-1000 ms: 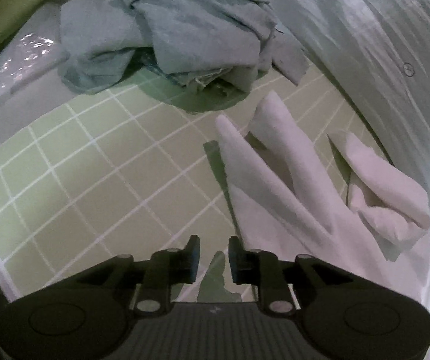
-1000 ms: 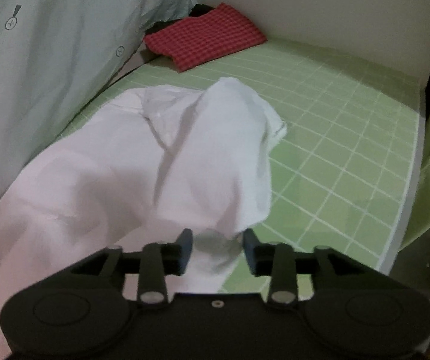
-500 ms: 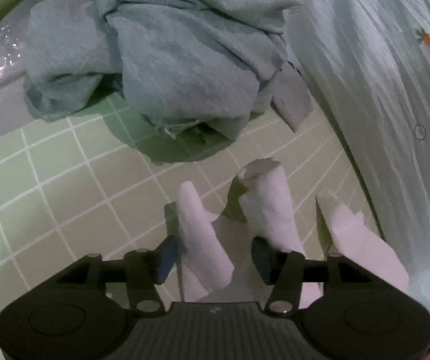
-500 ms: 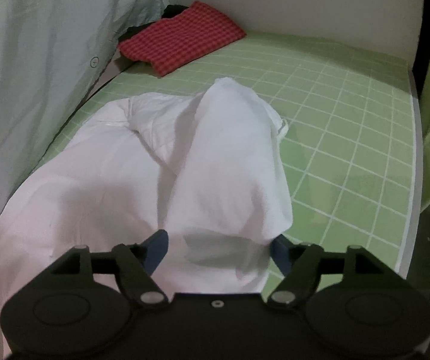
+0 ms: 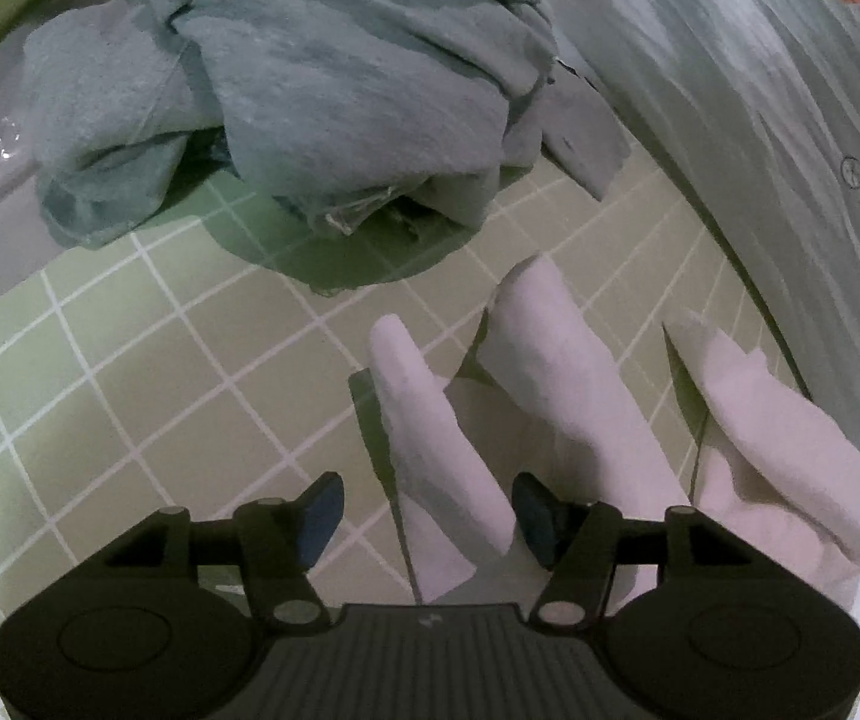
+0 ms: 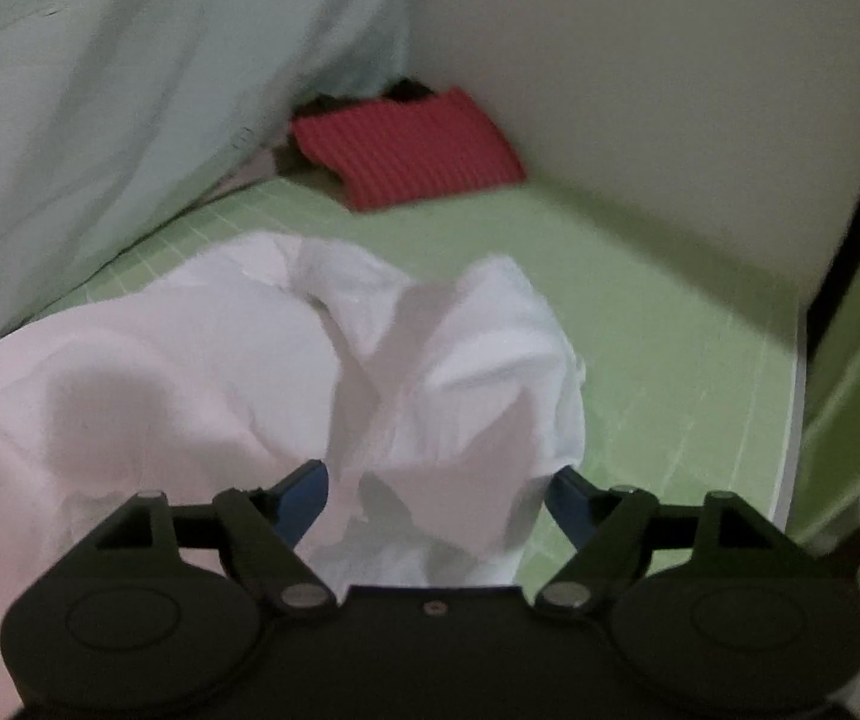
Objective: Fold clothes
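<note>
Left wrist: white garment [image 5: 448, 468] between left gripper [image 5: 426, 510] fingers.

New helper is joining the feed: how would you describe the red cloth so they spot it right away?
Start at the green gridded mat in the right wrist view and follow it to the far corner, where the pale wall meets the hanging light sheet. The red cloth lies there folded flat, the only red item, well beyond the crumpled white garment.
</note>
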`<state>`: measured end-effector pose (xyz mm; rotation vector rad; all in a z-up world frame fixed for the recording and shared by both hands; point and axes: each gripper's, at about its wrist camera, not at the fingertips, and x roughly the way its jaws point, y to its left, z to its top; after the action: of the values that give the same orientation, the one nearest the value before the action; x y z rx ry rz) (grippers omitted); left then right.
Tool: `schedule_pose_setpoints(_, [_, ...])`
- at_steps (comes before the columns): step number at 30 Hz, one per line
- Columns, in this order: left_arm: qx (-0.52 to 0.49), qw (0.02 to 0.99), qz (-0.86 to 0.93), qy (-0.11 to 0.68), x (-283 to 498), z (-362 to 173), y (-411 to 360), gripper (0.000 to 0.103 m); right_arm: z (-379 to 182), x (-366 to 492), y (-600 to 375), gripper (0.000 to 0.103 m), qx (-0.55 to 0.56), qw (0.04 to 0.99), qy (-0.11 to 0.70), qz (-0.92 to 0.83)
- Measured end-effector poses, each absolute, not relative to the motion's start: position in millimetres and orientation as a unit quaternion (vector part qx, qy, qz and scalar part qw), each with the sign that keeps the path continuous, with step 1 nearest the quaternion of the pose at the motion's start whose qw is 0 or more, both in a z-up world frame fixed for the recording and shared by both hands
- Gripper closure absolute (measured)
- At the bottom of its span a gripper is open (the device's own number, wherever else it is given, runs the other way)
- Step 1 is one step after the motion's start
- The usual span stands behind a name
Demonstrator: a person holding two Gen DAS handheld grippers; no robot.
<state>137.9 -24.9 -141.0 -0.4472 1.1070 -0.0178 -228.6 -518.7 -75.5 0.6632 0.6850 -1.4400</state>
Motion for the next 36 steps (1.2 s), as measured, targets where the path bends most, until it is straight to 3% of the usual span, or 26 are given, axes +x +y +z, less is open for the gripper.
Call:
schedule_pose_setpoints(5, [-0.197,0.828,-0.012,0.525,134.7,-140.2,-25.0,0.041,-73.4,-216.8,-521.4,0.023,0.262,0.641,0.315,-0.649])
schedule_pose_setpoints(7, [-0.194,0.828,-0.013,0.526,136.2,-141.3,-25.7,0.041,-72.6,-212.0,-522.5,0.018,0.250,0.637,0.320,-0.655])
schedule_pose_setpoints(9, [-0.191,0.827,-0.013,0.529,137.5,-141.6,-26.9,0.048,-71.7,-207.3,-523.6,0.017,0.238,0.633,0.325,-0.661])
schedule_pose_setpoints(10, [-0.191,0.825,-0.016,0.531,138.3,-142.1,-27.6,0.065,-71.6,-205.1,-524.3,0.017,0.233,0.631,0.328,-0.664])
schedule_pose_setpoints(11, [-0.191,0.824,-0.018,0.534,139.1,-142.6,-28.3,0.093,-76.0,-206.7,-529.0,0.016,0.245,0.627,0.333,-0.660])
schedule_pose_setpoints(12, [-0.192,0.823,-0.019,0.534,140.2,-142.9,-29.2,0.096,-80.4,-208.3,-533.7,0.016,0.258,0.624,0.338,-0.655])
schedule_pose_setpoints(16, [-0.196,0.826,-0.026,0.528,150.9,-142.3,-39.4,0.099,-100.0,-215.2,-555.8,0.018,0.319,0.623,0.349,-0.623])
schedule_pose_setpoints(18, [-0.195,0.828,-0.032,0.525,160.1,-141.8,-48.4,0.099,-111.1,-213.9,-572.8,0.034,0.355,0.629,0.349,-0.597])
schedule_pose_setpoints(20, [-0.194,0.830,-0.042,0.522,171.4,-140.6,-60.7,0.100,-114.9,-208.4,-586.5,0.037,0.380,0.639,0.340,-0.576])
schedule_pose_setpoints(22, [-0.192,0.833,-0.058,0.516,184.6,-138.2,-76.5,0.100,-112.0,-199.0,-597.2,0.057,0.396,0.652,0.323,-0.560])
schedule_pose_setpoints(27, [-0.187,0.847,-0.084,0.490,219.2,-117.6,-112.7,0.100,-101.6,-151.8,-628.5,0.073,0.402,0.709,0.305,-0.492])
schedule_pose_setpoints(32, [-0.186,0.879,-0.093,0.428,232.0,-71.1,-120.3,0.101,-41.4,-144.5,-630.8,0.080,0.361,0.786,0.201,-0.459])
schedule_pose_setpoints(36, [-0.198,0.899,-0.081,0.381,205.8,-43.6,-88.9,0.101,-4.8,-203.2,-606.0,0.081,0.338,0.811,0.114,-0.464])
